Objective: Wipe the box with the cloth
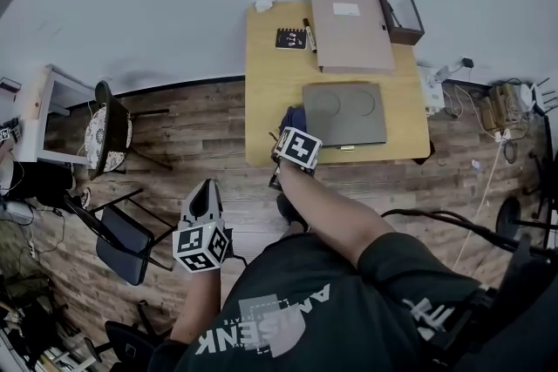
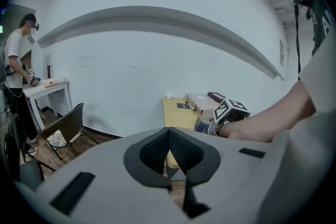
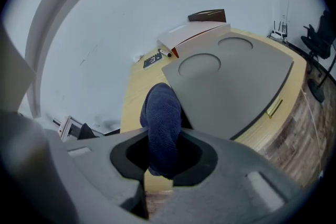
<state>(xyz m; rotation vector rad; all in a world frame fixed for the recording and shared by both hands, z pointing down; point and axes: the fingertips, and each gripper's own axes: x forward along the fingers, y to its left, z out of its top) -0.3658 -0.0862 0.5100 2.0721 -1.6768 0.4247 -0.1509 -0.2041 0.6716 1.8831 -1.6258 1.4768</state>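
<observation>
A flat grey box with two round recesses in its lid lies near the front edge of a yellow wooden table. My right gripper hovers at the box's left front corner, shut on a dark blue cloth. In the right gripper view the cloth stands pinched between the jaws, just left of the grey box. My left gripper is off the table, low over the floor, shut with nothing in it. In the left gripper view its jaws meet.
Behind the grey box lie a beige box, a dark tray, a black notebook and a pen. Chairs stand left on the wood floor. Cables trail at right. A person stands by a white table.
</observation>
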